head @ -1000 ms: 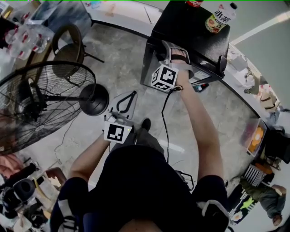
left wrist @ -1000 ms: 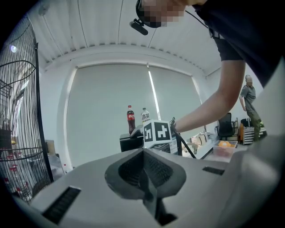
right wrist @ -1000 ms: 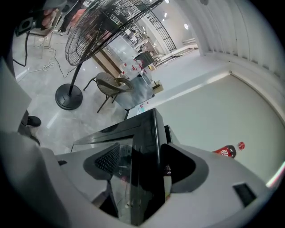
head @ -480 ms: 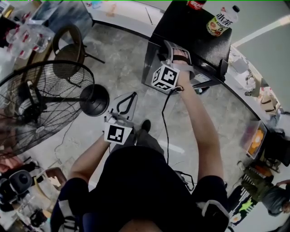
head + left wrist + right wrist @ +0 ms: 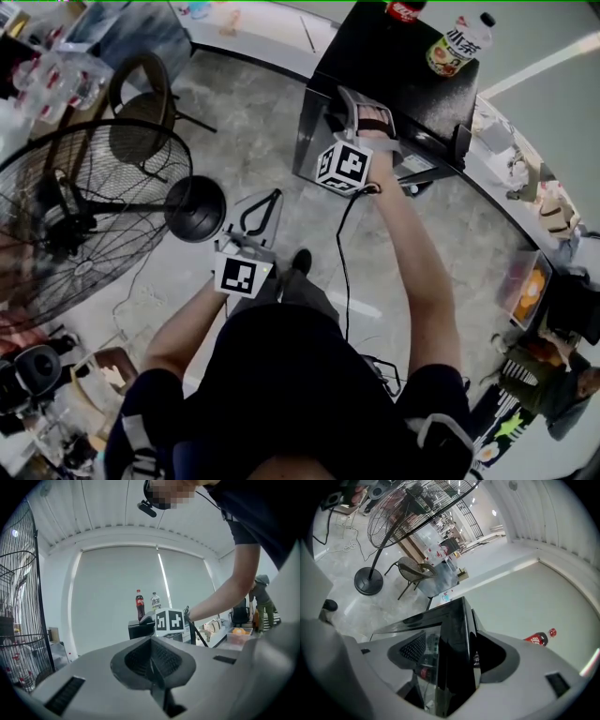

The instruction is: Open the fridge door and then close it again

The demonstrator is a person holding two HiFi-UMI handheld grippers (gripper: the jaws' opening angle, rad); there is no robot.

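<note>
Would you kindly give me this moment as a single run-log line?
right claw: closed on fridge door edge | left claw: shut, empty, away from fridge

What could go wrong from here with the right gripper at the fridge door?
1. The right gripper pinches only the thin edge of the fridge door; a pull could slip off it.
2. The cola bottle and tea bottle stand loose on the fridge top; a sharp tug or slam might topple them.
3. The gripper's cable hangs beside the door and may snag.
</note>
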